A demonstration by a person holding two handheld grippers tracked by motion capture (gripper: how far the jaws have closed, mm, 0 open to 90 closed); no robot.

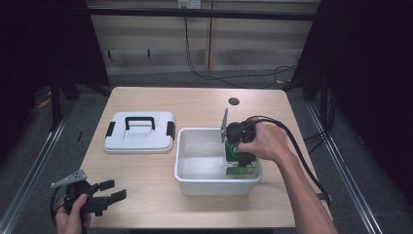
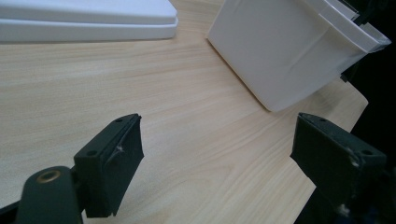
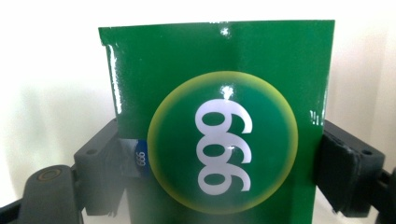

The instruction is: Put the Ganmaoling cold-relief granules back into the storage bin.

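A green box (image 3: pixel 219 126) with a white "999" in a yellow-ringed circle is held between the two black jaws of my right gripper (image 3: pixel 219 163), which is shut on its sides. In the high view the right gripper (image 1: pixel 239 155) reaches down into the right end of the white bin (image 1: pixel 195 181), with the green box (image 1: pixel 238 165) standing inside it. My left gripper (image 1: pixel 113 191) hovers low at the table's front left corner, jaws apart and holding nothing. From the left gripper (image 2: pixel 219 154) view, bare table lies between the jaws and the white bin (image 2: pixel 280 51) stands ahead.
A white lid (image 1: pixel 140 131) with a black handle and black side clips lies flat on the table left of the bin; the lid (image 2: pixel 88 18) edge is at the top left in the left gripper view. A dark round hole (image 1: pixel 234 101) marks the tabletop behind the bin.
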